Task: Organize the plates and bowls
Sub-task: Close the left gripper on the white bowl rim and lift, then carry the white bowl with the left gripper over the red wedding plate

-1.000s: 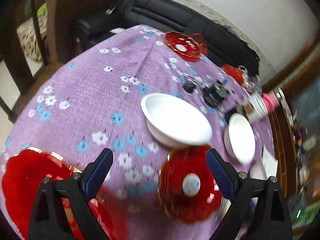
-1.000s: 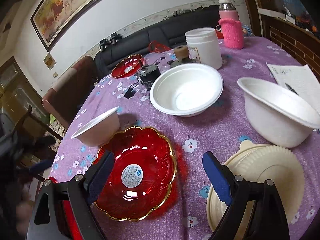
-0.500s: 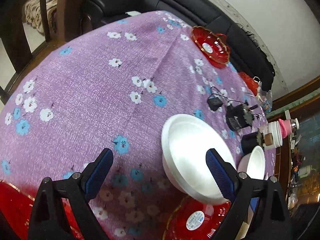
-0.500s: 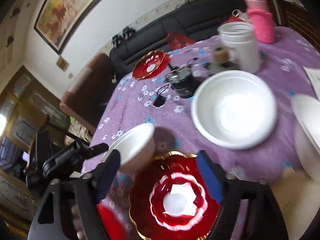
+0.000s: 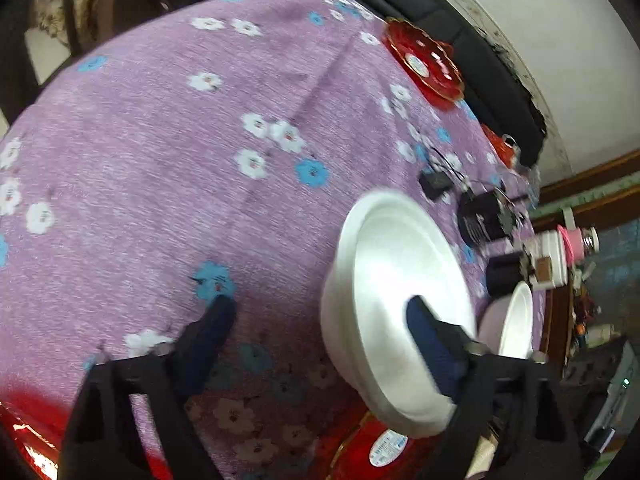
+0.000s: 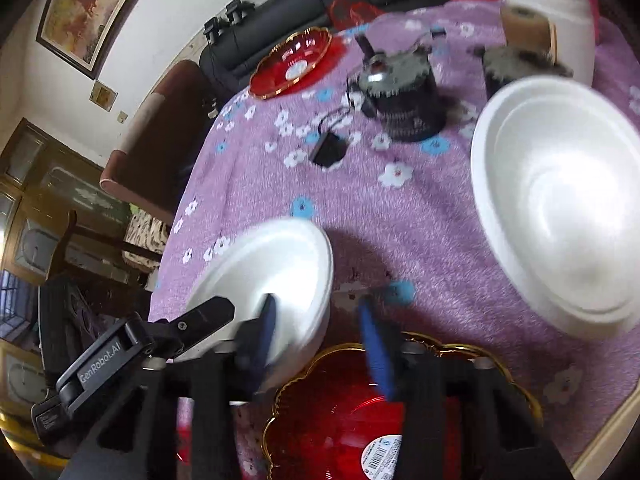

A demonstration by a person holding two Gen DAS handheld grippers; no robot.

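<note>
A small white foam bowl (image 5: 396, 304) sits on the purple flowered tablecloth (image 5: 200, 140). My left gripper (image 5: 320, 320) is open, with its right finger over the bowl's inside and its left finger outside the rim. The same bowl shows in the right wrist view (image 6: 276, 276). My right gripper (image 6: 320, 328) is open but narrowed, astride the bowl's near rim. A red gold-rimmed plate (image 6: 384, 416) lies under the right gripper. A larger white bowl (image 6: 560, 208) sits to the right. Another red plate (image 6: 292, 62) sits at the far edge.
A black round device (image 6: 400, 96) with a cable and adapter (image 6: 328, 150) lies mid-table. A white jar (image 6: 552, 20) and tape roll stand at the back right. A brown chair (image 6: 156, 136) and a black sofa stand beyond the table. Another red plate (image 5: 28, 440) lies near left.
Both grippers have moved in on the small white bowl. The right gripper's jaws have narrowed around its rim. The left gripper's right finger now reaches over the bowl.
</note>
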